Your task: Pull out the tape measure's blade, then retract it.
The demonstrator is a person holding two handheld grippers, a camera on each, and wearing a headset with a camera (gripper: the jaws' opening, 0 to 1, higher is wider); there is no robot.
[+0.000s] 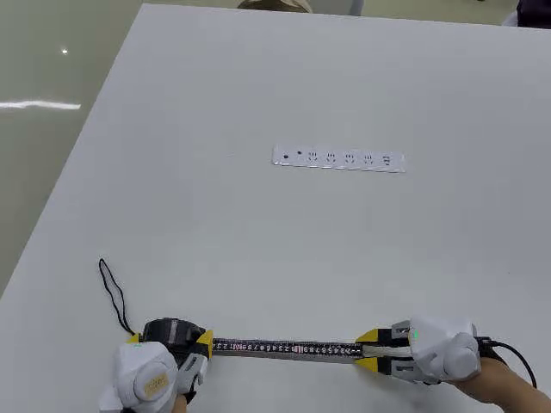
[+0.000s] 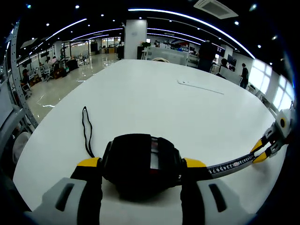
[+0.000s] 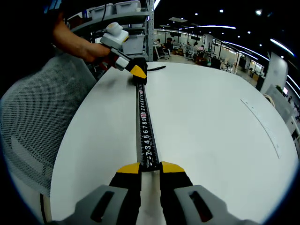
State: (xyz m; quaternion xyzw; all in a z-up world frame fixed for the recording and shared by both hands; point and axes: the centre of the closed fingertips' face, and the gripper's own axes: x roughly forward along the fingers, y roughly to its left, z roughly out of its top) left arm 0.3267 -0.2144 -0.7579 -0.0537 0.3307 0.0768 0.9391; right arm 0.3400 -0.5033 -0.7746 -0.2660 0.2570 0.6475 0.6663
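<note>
Clamping tape measure [image 2: 140,157]: left gripper [image 2: 141,163]; right gripper [image 3: 150,167] pinches blade [image 3: 144,122].

We look down at the tabletop [image 1: 258,86], the blade [image 1: 284,348] close below us. The left tool [image 2: 140,164] camera sits low behind the tape measure [image 2: 140,150], the right tool [image 3: 151,168] camera at the blade's other end, facing each other along it.
</note>
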